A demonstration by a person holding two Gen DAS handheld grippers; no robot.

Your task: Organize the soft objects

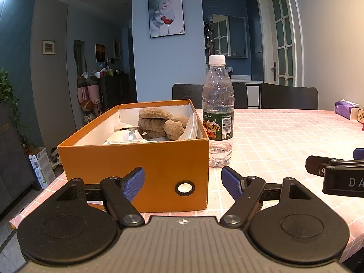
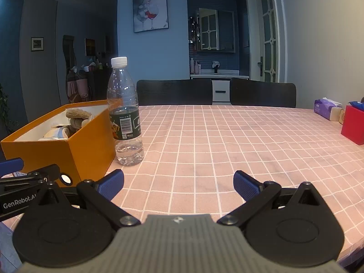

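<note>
Looking along the left gripper (image 1: 183, 182), both blue pads stand wide apart with nothing between them, aimed at the near end of the orange box (image 1: 136, 170). That box sits at the left edge of the table (image 1: 284, 132), near its front corner, likely so soft things can be dropped in from the open top. Inside lie a brown plush toy (image 1: 159, 124) and some white cloth items (image 1: 127, 136), so the sorting looks largely done. A water bottle (image 1: 218, 113) stands upright just beside the box's right wall.

From the right wrist view, the right gripper (image 2: 178, 185) is also spread wide and empty, hovering over bare checked tablecloth well clear of the box (image 2: 86, 145) and bottle (image 2: 125, 113). Tissue packs (image 2: 326, 109) and a red box (image 2: 353, 127) rest by the far right edge. No loose soft item shows on the cloth.
</note>
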